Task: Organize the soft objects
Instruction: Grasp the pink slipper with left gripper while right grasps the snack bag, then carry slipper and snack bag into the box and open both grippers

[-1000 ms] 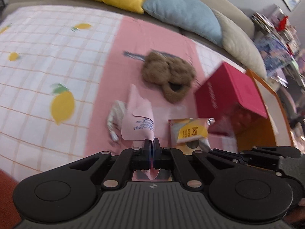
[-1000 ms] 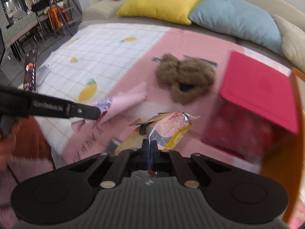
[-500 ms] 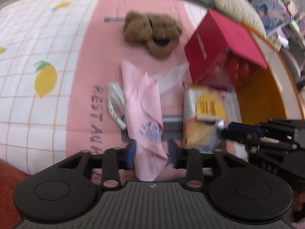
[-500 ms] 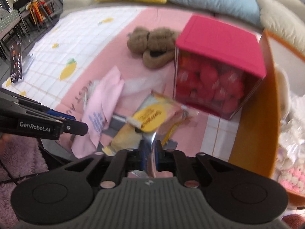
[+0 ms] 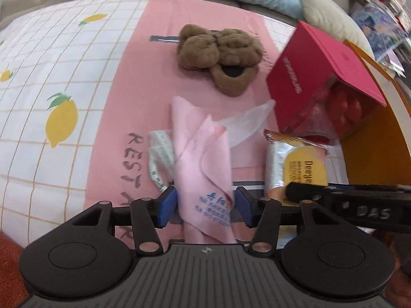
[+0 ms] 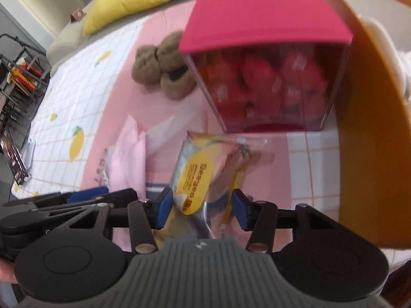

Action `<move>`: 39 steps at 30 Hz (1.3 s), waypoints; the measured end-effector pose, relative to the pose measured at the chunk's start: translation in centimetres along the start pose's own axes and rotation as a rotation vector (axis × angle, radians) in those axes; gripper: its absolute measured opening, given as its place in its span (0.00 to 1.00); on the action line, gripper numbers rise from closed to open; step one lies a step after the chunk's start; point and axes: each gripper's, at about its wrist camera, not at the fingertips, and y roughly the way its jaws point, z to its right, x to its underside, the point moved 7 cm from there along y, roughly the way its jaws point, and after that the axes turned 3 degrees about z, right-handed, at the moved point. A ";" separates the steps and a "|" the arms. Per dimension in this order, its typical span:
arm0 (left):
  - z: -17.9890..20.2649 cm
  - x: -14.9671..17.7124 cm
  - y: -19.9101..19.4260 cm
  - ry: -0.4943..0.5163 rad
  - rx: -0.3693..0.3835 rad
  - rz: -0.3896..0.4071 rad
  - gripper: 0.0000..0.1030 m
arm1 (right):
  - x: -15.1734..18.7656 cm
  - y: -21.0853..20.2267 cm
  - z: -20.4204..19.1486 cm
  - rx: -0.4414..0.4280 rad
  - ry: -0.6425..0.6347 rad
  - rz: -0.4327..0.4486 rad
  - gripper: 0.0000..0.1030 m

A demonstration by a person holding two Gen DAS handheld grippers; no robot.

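My left gripper point(image 5: 205, 208) hangs low over the pink and lemon-print cloth, its jaws opening. A pink soft packet point(image 5: 203, 164) with blue print lies between its blue pads, which stand clear of it. My right gripper point(image 6: 203, 211) is just to the right, jaws also opening around a yellow and silver snack packet point(image 6: 205, 169) that rests on the cloth. That snack packet point(image 5: 295, 166) also shows in the left wrist view. A brown plush bear point(image 5: 218, 54) lies farther back on the pink strip.
A clear box with a red lid point(image 5: 321, 77), full of red items, stands right of the bear. An orange bin wall point(image 6: 372, 128) rises at the far right. A white wrapper point(image 5: 159, 154) lies left of the pink packet. Yellow point(image 6: 123, 2) and blue cushions line the back.
Both grippers were shut on their packets a second ago and have since come down and spread their jaws. The pink packet and the snack packet now lie on the cloth.
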 end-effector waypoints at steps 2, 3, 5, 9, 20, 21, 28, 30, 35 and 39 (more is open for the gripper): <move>0.7 0.1 0.2 0.048 -0.009 0.009 0.44 | 0.2 0.4 -0.2 0.001 -0.018 0.001 0.46; 1.1 0.3 0.4 0.080 -0.020 0.006 0.38 | 0.3 0.5 -0.3 0.004 -0.032 0.005 0.44; 1.6 0.7 1.2 0.130 -0.040 -0.022 0.20 | 0.4 0.6 -0.5 0.009 -0.055 0.008 0.42; 2.0 0.9 1.3 0.174 -0.071 -0.016 0.09 | 0.7 0.8 -1.0 0.019 -0.096 0.013 0.36; 1.6 -0.3 -4.1 0.070 0.053 0.145 0.03 | 0.8 -1.4 -0.8 0.001 -0.108 0.067 0.15; 1.6 -0.4 -4.7 0.068 0.060 0.158 0.03 | 0.7 -1.8 -0.7 -0.004 -0.103 0.078 0.15; 1.0 -1.4 -8.1 -0.005 0.059 0.235 0.03 | -0.3 -5.2 -0.4 -0.009 -0.092 0.171 0.15; 1.0 -1.9 -8.7 -0.023 0.065 0.245 0.03 | -0.5 -6.4 -0.6 -0.018 -0.092 0.199 0.15; 2.5 -2.7 -10.4 -0.031 0.116 0.270 0.03 | -1.0 -9.1 -0.7 -0.061 -0.085 0.265 0.15; 5.1 -3.4 -11.8 -0.006 0.189 0.286 0.03 | -1.4 -11.4 -0.4 -0.071 -0.083 0.323 0.15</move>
